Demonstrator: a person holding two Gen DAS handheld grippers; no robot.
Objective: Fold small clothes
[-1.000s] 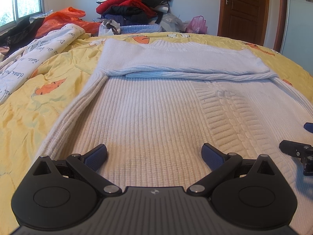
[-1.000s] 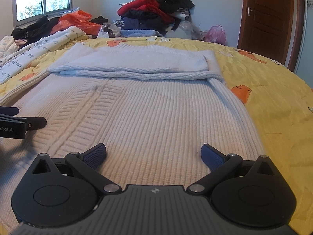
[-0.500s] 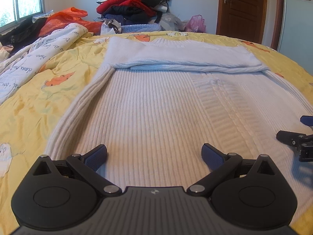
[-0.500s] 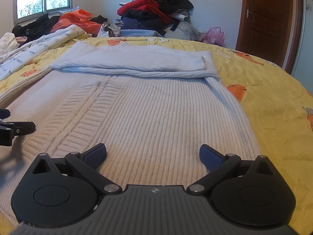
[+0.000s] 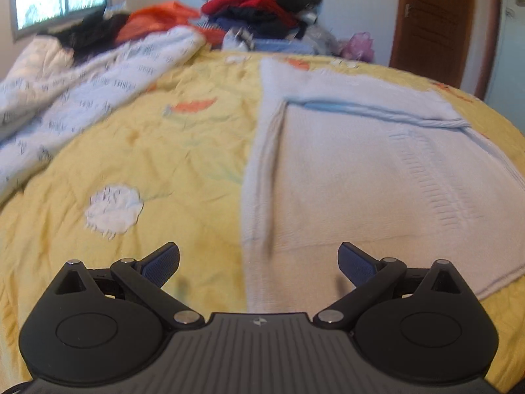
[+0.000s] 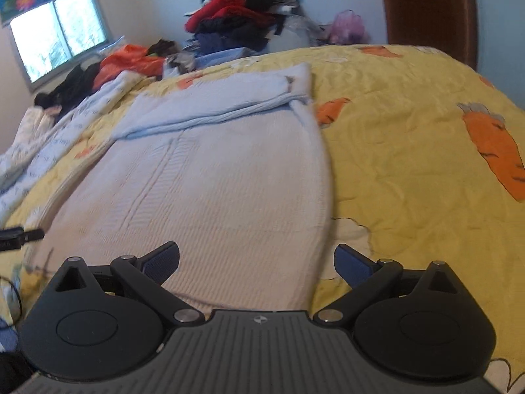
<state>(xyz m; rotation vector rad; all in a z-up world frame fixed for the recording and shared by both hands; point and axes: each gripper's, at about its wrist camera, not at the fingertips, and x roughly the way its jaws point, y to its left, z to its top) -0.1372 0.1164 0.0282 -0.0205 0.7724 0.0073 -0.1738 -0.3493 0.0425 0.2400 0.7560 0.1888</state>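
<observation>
- While both tools stand wide apart and hold nothing, the pale white ribbed knit sweater (image 5: 377,180) lies flat on the yellow carrot-print bedspread (image 5: 147,151), its far end already folded over into a band.
- From the left wrist view, the left tool (image 5: 259,261) hangs over the sweater's near left corner, one finger above bedspread and one above knit; the right tool (image 6: 256,259) straddles the sweater's near right edge the same way.
- My judgement is that the step in hand is taking the near hem corners for the next fold. To do it well, each tool should come down on its own corner, bite both knit layers near the hem, then lift evenly so the hem lands parallel to the folded band.
- The long sleeve (image 5: 262,170) lying along the sweater's left side could slide out when lifted, so take it in with the corner.
- Beyond the sweater sits a heap of red and dark clothes (image 6: 242,13); left of the sweater lies a white printed quilt (image 5: 82,98).
- Neither touches the sweater, and nothing blocks the corners.
- Both views are blurred, so the hem's fine detail is unclear.
</observation>
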